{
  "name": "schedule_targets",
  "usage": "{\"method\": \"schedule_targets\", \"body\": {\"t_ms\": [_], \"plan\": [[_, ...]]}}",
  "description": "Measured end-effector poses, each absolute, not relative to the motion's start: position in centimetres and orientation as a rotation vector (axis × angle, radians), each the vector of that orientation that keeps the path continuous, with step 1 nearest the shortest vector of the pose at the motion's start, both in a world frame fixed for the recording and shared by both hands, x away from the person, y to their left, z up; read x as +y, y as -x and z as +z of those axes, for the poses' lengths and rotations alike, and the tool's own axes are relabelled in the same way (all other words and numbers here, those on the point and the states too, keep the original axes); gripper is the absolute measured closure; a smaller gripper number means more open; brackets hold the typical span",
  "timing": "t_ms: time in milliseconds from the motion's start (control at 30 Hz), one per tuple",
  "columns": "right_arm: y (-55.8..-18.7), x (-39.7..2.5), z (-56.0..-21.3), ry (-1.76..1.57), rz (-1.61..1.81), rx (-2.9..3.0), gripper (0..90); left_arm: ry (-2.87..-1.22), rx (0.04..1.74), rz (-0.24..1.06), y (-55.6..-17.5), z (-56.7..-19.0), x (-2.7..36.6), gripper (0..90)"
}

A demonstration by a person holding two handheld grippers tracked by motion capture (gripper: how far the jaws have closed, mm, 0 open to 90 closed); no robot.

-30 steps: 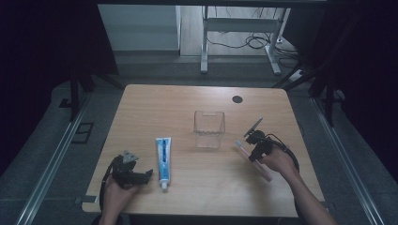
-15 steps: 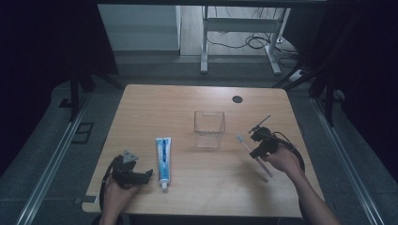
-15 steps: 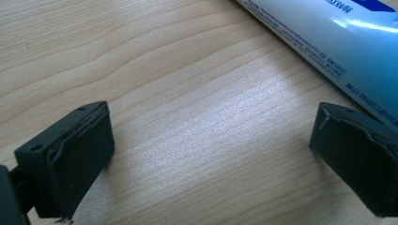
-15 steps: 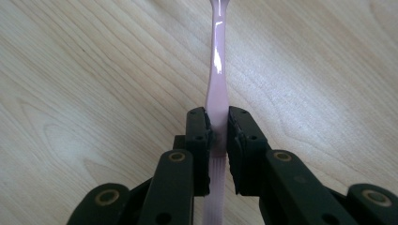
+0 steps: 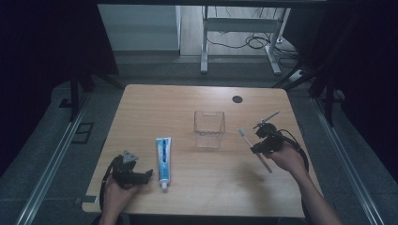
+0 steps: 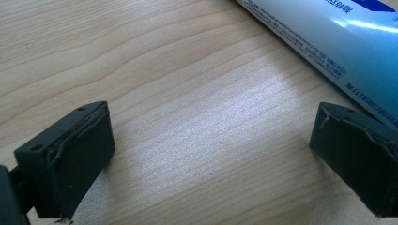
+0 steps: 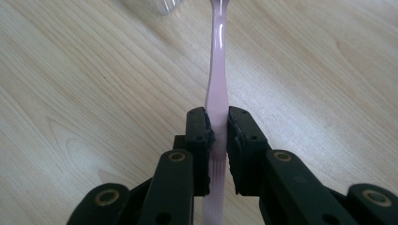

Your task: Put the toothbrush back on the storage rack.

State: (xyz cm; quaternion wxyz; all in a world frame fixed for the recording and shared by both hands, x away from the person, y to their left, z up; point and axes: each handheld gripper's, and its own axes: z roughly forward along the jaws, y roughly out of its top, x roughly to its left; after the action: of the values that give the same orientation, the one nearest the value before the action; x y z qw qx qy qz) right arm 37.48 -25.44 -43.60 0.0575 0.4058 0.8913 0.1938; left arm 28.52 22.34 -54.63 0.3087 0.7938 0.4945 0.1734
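**Pink toothbrush gripped above the right side of the table**

The right gripper point(image 5: 259, 140) has its jaws closed on the handle of a pink toothbrush point(image 5: 253, 149). In the right gripper view the pads press both sides of the handle point(image 7: 218, 93), which runs straight up from between them over bare wood. From above, the toothbrush slants, with its head toward the clear plastic cup point(image 5: 209, 129) and its tail toward the near edge, lifted clear of the table point(image 5: 187, 98). The right hand point(image 5: 287, 158) holds the gripper close to the right edge, just beside the cup but apart from it.

The cup stands upright around the middle of the table. A blue and white toothpaste tube point(image 5: 163, 156) lies flat to its left, cap toward the near edge.

The left gripper point(image 5: 139, 176) rests near the near left corner, held by the left hand point(image 5: 117, 190). Its jaws stand wide apart with nothing between them; in the left gripper view the tube point(image 6: 328, 42) lies just past one jaw.
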Motion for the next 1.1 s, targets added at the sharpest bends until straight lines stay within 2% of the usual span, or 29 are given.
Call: {"method": "schedule_targets", "body": {"t_ms": [1100], "plan": [[-37.4, -24.1, -39.4, -1.128, 0.892, 2.553, 78.2, -2.103, 1.3, 0.462, -28.6, -54.6, 22.4, 0.2]]}}
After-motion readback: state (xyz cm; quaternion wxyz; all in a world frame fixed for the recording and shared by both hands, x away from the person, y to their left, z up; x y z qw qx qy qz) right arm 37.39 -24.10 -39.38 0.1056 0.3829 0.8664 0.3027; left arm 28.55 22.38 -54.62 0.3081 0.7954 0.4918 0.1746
